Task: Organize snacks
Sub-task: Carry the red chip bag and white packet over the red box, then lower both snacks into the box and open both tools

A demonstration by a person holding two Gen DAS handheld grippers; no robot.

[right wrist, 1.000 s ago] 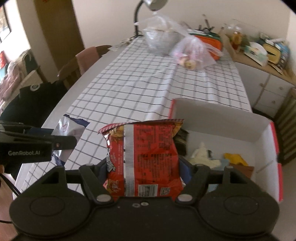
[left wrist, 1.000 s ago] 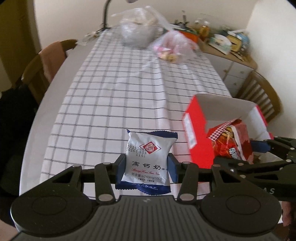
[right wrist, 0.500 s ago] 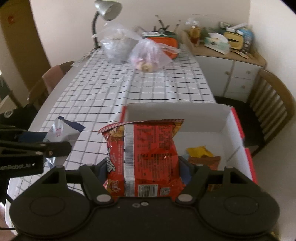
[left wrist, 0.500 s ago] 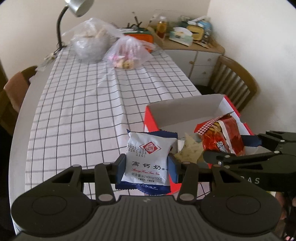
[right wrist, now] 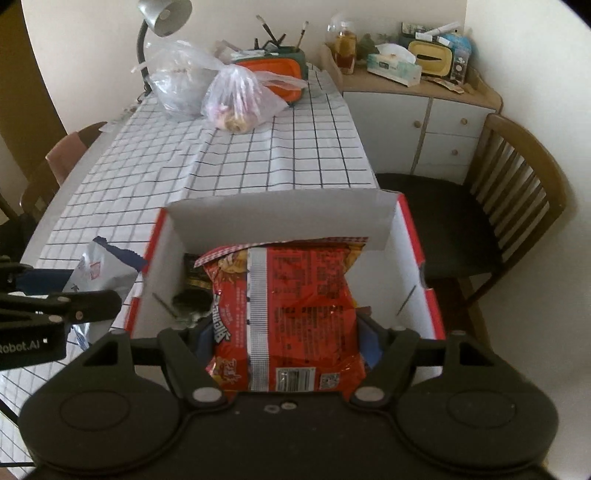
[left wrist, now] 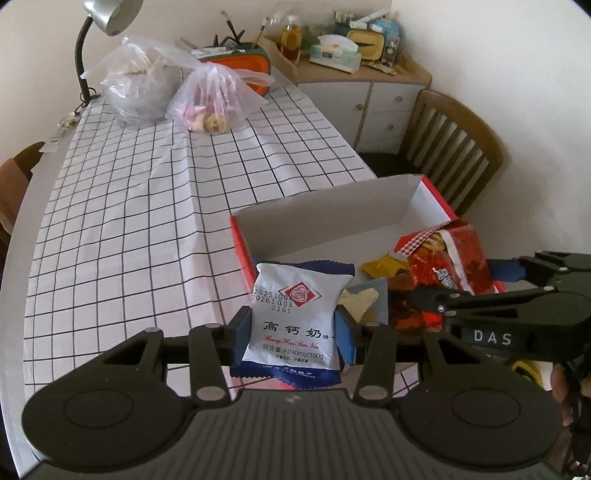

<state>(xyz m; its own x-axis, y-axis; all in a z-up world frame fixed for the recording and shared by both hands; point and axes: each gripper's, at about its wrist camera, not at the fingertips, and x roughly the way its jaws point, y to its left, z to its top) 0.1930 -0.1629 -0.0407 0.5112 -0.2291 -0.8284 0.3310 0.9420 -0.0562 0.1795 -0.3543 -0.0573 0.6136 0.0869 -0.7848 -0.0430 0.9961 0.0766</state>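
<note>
My left gripper [left wrist: 293, 332] is shut on a white and blue biscuit packet [left wrist: 295, 314], held over the near left corner of the red box [left wrist: 332, 206]. My right gripper [right wrist: 284, 332] is shut on a red snack bag [right wrist: 284, 306] and holds it inside the red box [right wrist: 280, 218], which has white inner walls. The red bag [left wrist: 450, 258] also shows in the left wrist view, low in the box's right side. The biscuit packet [right wrist: 99, 273] shows left of the box in the right wrist view. Several small snack packs [left wrist: 380, 267] lie on the box floor.
The box sits at the near right edge of a table with a checked cloth [left wrist: 147, 206]. Two plastic bags [left wrist: 210, 99] and a desk lamp [left wrist: 107, 22] stand at the far end. A wooden chair [right wrist: 517, 192] and a cabinet [right wrist: 417, 110] are to the right.
Both grippers have moved right and forward toward the box. The red bag has gone down into the box. The biscuit packet has come over the box's near left corner.
</note>
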